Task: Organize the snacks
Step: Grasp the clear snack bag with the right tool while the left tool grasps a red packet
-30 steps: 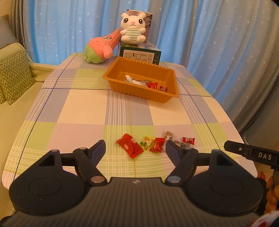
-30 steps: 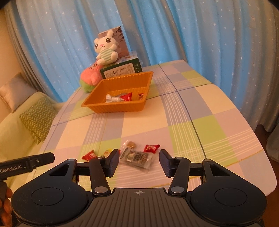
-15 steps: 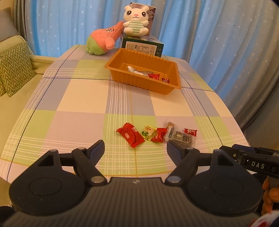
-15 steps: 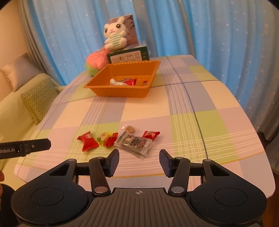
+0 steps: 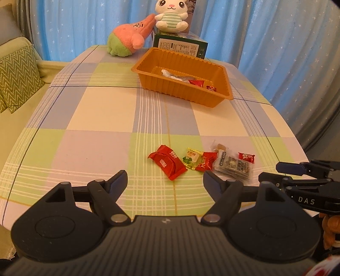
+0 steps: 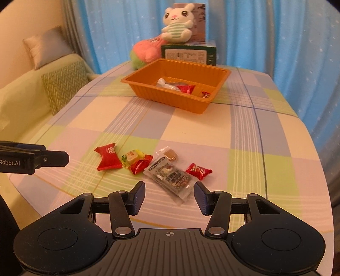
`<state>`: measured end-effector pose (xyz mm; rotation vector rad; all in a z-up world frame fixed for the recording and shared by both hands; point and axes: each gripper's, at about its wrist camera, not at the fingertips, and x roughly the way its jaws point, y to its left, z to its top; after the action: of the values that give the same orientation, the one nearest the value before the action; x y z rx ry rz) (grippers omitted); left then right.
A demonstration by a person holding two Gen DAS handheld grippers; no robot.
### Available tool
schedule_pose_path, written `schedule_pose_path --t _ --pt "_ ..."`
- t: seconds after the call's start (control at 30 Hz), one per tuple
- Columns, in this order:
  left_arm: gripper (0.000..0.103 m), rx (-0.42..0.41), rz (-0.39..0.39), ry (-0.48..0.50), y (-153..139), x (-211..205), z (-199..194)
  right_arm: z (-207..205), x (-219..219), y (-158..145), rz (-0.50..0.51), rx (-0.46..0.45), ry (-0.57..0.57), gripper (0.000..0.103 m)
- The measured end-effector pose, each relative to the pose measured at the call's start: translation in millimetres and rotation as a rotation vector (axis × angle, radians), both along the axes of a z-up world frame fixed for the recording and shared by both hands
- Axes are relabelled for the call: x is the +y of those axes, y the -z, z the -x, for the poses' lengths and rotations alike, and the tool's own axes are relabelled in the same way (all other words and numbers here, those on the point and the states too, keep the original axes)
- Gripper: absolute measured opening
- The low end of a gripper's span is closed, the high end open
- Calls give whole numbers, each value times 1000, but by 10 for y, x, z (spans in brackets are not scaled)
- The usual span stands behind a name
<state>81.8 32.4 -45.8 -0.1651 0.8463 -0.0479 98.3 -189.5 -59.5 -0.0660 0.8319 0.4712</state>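
1. Two tools hover low over the near edge of a checked desk (image 5: pixel 102 110), both released and holding nothing: the left tool (image 5: pixel 165 179) faces a large red packet (image 5: pixel 166 162), the right tool (image 6: pixel 169 196) a clear printed sachet (image 6: pixel 170 177).
2. Five more or less loose snacks lie in a row near that edge (some touching): the red packet, a yellow-green candy (image 5: pixel 191 158), a red candy (image 5: pixel 206 162), the sachet with a small brown sweet (image 6: pixel 171 154) beside it, and a small red candy (image 6: pixel 198 171).
3. Farther back, an orange tray (image 5: pixel 180 93) already holds a few wrapped snacks (image 6: pixel 176 87).
4. Behind it stand a green box (image 5: pixel 180 45), a white plush rabbit (image 5: pixel 171 14) and a pink plush (image 5: pixel 129 40).
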Motion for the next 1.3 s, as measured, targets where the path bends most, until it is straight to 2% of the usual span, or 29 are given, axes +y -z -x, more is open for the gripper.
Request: schedule_pose_path --t 0.4,0.73,0.93,0.97,1.03,1.17,1.3 --pt "76 38 12 -2 225 75 -257 -485 215 359 100 20 -190 51" --pt "76 58 36 2 371 54 -357 -690 394 616 184 28 -332 51" --pt "76 59 53 -2 422 72 -367 -658 314 625 100 106 -251 51" --pt "76 62 55 -3 437 73 -375 -626 309 634 92 105 -236 51" --pt "76 63 57 -6 461 74 -383 -559 305 623 89 83 -205 39" --pt "75 47 53 -4 473 48 -396 -476 279 573 27 84 -133 38" --pt "68 19 44 -8 477 8 -467 -382 202 469 -45 68 -47 38"
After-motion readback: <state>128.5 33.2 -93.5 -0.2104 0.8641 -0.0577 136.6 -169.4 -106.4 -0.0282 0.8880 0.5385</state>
